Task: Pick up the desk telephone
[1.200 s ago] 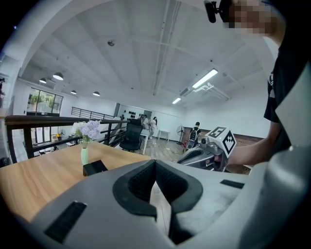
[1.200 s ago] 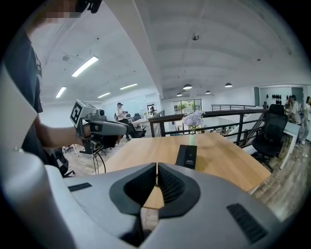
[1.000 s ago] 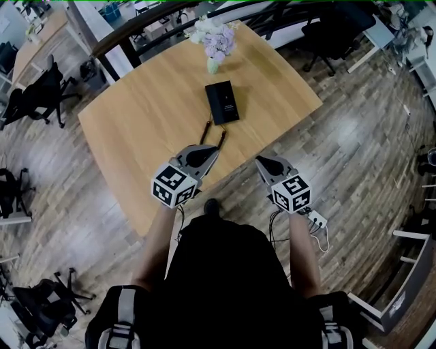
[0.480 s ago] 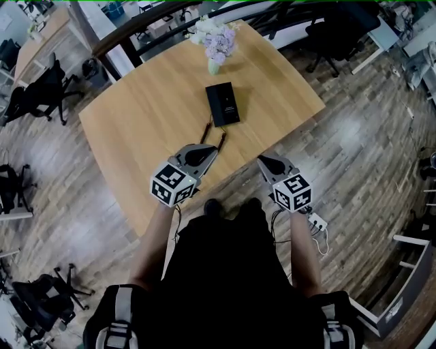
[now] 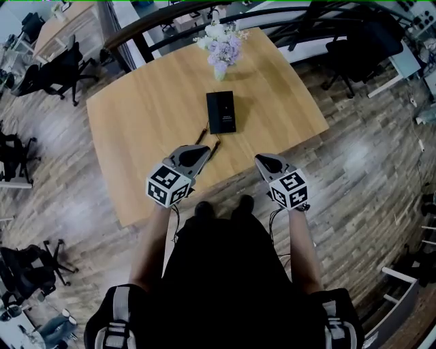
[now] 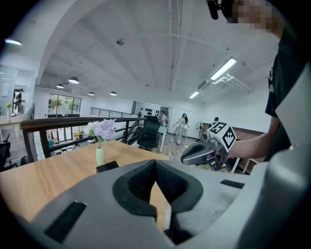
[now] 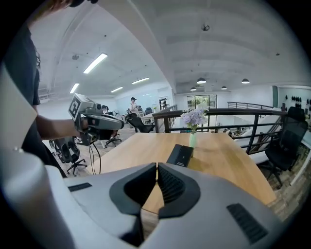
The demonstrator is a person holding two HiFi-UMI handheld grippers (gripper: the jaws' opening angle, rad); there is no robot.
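The desk telephone (image 5: 221, 112) is a flat black unit lying on the wooden table (image 5: 136, 129), in front of a vase of lilac flowers (image 5: 221, 51). A thin dark cable (image 5: 204, 133) runs from it toward the near edge. My left gripper (image 5: 203, 151) hovers shut and empty over the table's near edge, short of the telephone. My right gripper (image 5: 261, 161) is also shut and empty, just off that edge to the right. The left gripper view shows the telephone (image 6: 108, 166) beyond its closed jaws, and so does the right gripper view (image 7: 181, 155).
Black office chairs stand left of the table (image 5: 61, 68) and at the far right (image 5: 368, 48). A dark railing (image 5: 170, 15) runs behind the table. The person stands on wood flooring (image 5: 354, 184) at the table's near edge.
The person has stepped closer to the table. Both grippers have moved forward with the body, the left now over the near edge. Both stay shut.
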